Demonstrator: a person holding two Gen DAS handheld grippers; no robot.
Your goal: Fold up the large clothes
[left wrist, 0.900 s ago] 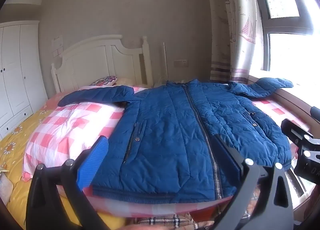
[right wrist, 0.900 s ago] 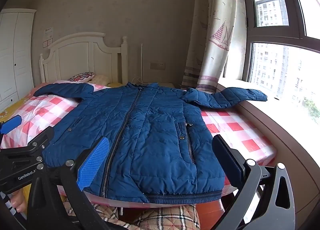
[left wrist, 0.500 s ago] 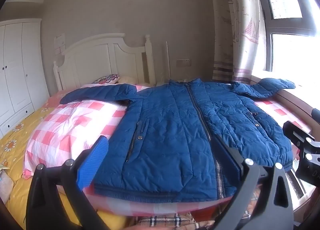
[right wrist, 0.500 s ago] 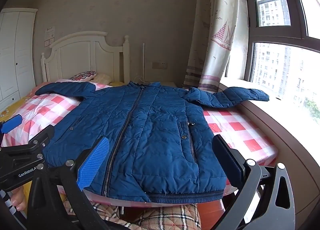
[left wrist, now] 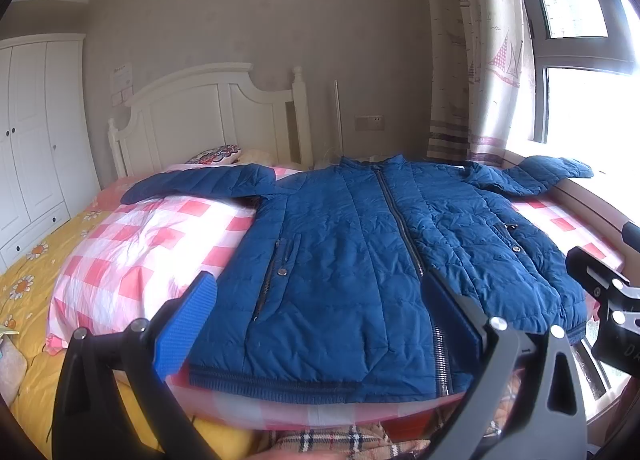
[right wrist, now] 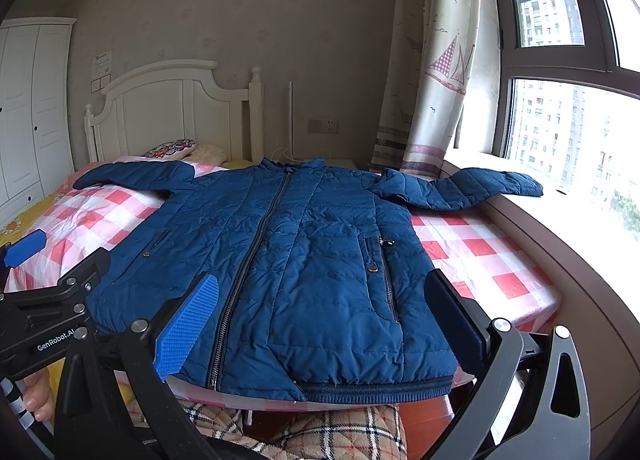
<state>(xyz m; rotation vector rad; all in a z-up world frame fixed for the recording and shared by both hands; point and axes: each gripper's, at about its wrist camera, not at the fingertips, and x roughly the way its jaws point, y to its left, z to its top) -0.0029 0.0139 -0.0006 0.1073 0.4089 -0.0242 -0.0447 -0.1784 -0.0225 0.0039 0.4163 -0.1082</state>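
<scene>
Across frame centre, blue quilted zip-up jacket [left wrist: 360, 260] lies flat, front up, sleeves spread, on pink-and-white checked bedsheet [left wrist: 132, 244]. Left gripper [left wrist: 320, 324] and right gripper [right wrist: 324, 320] spread wide, empty, seemingly short of hem.

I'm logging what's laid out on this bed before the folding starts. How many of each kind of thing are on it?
Blue quilted zip-up jacket, spread flat: 1
Pink-and-white checked blanket under it: 1
Yellow flowered sheet: 1
Pillows at the white headboard, one patterned, one pale: 2
Total: 5
</scene>
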